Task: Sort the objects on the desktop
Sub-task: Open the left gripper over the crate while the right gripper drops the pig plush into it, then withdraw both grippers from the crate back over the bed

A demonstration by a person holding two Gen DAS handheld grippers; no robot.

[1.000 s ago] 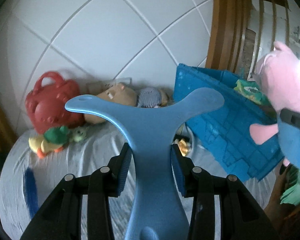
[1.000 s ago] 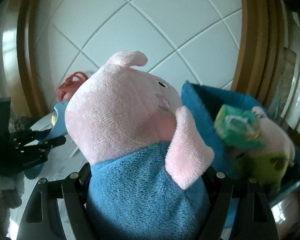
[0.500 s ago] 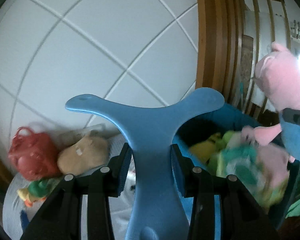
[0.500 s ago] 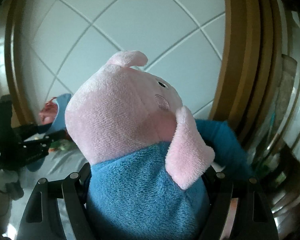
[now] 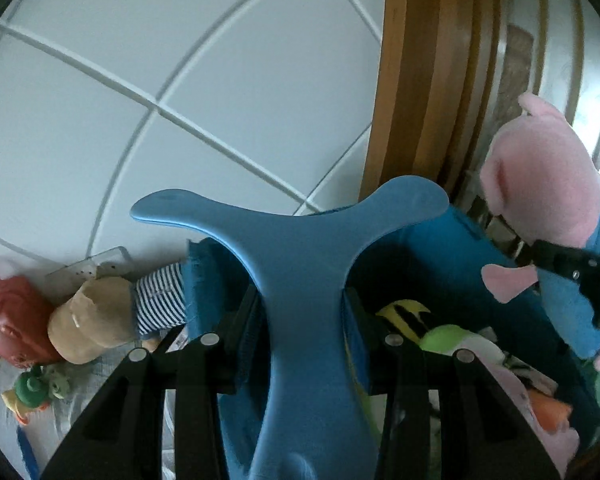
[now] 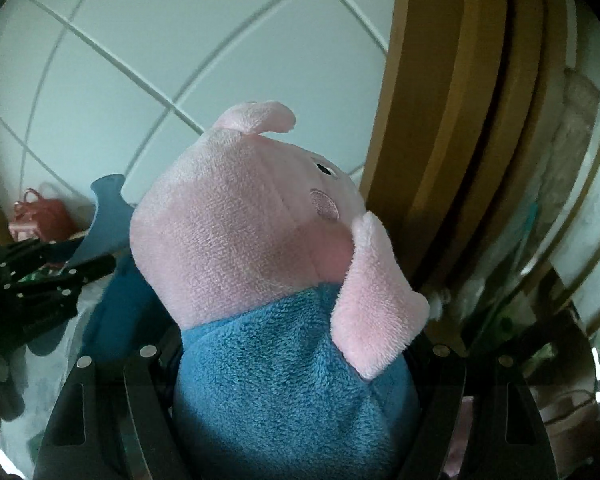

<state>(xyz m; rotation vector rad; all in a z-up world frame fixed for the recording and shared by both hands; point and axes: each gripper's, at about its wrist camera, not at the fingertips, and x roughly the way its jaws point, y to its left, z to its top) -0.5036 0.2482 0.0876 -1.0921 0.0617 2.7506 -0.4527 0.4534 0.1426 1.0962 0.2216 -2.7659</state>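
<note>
Left gripper (image 5: 304, 320) clamps blue plastic toy (image 5: 300, 264) by its stem; right gripper (image 6: 296, 364) squeezes pink pig plush (image 6: 260, 240) at the body. Both hang over blue bin (image 5: 476, 248). Risk: the toy's wide arms catch the rim, or the plush drops outside.
</note>
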